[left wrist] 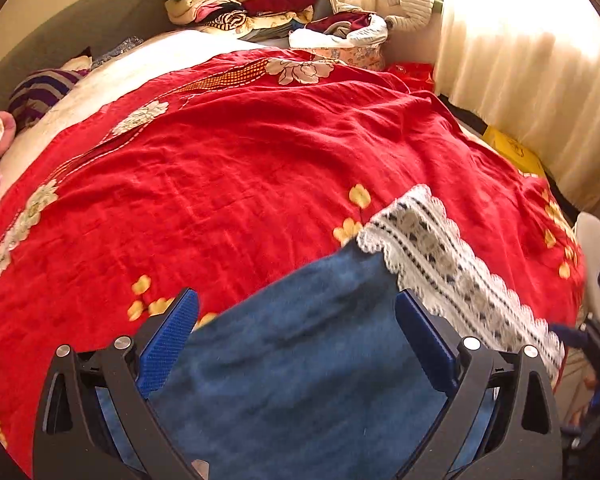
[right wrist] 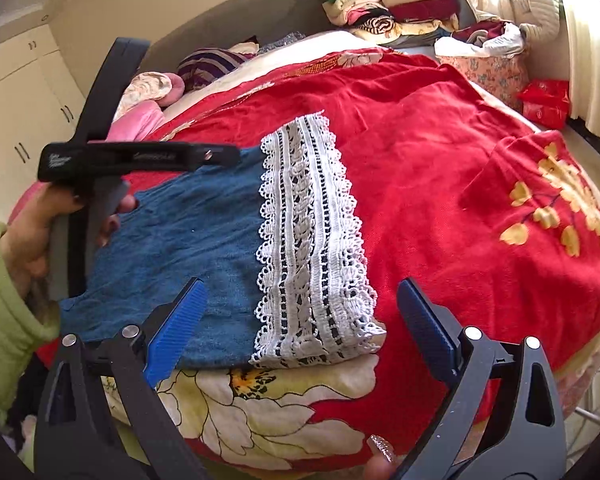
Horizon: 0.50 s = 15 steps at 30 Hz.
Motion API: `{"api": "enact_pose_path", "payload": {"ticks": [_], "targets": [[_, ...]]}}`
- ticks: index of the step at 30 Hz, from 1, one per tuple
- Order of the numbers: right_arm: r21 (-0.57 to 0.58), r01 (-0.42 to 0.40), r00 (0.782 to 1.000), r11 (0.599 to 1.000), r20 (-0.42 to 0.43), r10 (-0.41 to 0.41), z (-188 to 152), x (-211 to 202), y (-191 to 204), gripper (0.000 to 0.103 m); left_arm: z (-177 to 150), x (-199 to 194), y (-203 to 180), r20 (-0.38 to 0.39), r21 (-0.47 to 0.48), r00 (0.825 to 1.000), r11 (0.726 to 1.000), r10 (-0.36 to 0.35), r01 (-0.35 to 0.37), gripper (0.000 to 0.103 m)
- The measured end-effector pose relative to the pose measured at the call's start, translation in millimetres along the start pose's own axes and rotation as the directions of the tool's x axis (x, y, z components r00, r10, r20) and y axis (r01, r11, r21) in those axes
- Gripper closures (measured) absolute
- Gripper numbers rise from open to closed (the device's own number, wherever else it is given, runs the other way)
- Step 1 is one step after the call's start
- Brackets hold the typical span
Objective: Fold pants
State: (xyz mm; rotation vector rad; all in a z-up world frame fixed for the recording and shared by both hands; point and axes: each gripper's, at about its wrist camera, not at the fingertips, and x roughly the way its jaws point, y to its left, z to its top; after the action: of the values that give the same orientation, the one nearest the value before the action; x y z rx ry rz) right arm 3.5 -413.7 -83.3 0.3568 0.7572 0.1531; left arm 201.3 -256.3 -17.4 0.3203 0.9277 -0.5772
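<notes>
A: Where are the pants [right wrist: 188, 240]?

B: On the red blanket [right wrist: 440, 152], at its near edge, lace cuff [right wrist: 312, 240] toward the blanket's middle.

A: The grippers?

B: The left gripper [left wrist: 296, 340] is spread wide over the blue cloth, gripping nothing I can see. The right gripper [right wrist: 300, 320] is wide open and empty, just short of the cuff.

A: Which step?

B: Probably between folds. Next, pinch an edge and carry it across.

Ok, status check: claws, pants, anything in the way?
Left claw open over the blue pants. Right claw open by the lace hem. Red bedspread around, nothing blocking.
</notes>
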Motion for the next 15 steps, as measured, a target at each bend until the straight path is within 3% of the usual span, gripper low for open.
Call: {"api": "enact_pose_path", "payload": {"ticks": [3,4,5,8,10,13,14,15], "targets": [[0.008,-0.005,1.0,1.0,-0.007,0.005,-1,5,-1,0.013,5,9,-4,0.001,0.018,1.0,1.0,-0.006,0.006,0.009],[0.01,-0.005,1.0,1.0,-0.007,0.005,-1,6,-1,0.013,6,11,-6,0.002,0.027,1.0,1.0,-0.014,0.014,0.023],[0.011,-0.007,1.0,1.0,-0.006,0.008,0,7,-1,0.013,7,13,-8,0.001,0.038,1.0,0.999,-0.023,0.022,0.029],[0.015,-0.012,1.0,1.0,-0.008,0.013,1,11,-1,0.013,9,22,-13,-0.017,0.05,0.999,0.998,-0.043,0.044,0.036],[0.018,-0.015,1.0,1.0,-0.009,0.015,2,13,-2,0.013,7,31,-13,-0.039,0.037,0.996,0.996,-0.077,0.079,0.047],[0.026,-0.024,1.0,0.999,-0.014,0.024,3,16,-2,0.013,2,38,-15,-0.058,0.03,0.994,0.995,-0.095,0.097,0.055],[0.026,-0.025,1.0,0.999,-0.017,0.025,3,18,-1,0.014,1,38,-15,-0.058,0.019,0.993,0.995,-0.098,0.099,0.056],[0.025,-0.024,0.999,0.999,-0.021,0.024,3,20,-1,0.022,0,38,-15,-0.058,0.009,0.993,0.995,-0.103,0.103,0.059]]}}
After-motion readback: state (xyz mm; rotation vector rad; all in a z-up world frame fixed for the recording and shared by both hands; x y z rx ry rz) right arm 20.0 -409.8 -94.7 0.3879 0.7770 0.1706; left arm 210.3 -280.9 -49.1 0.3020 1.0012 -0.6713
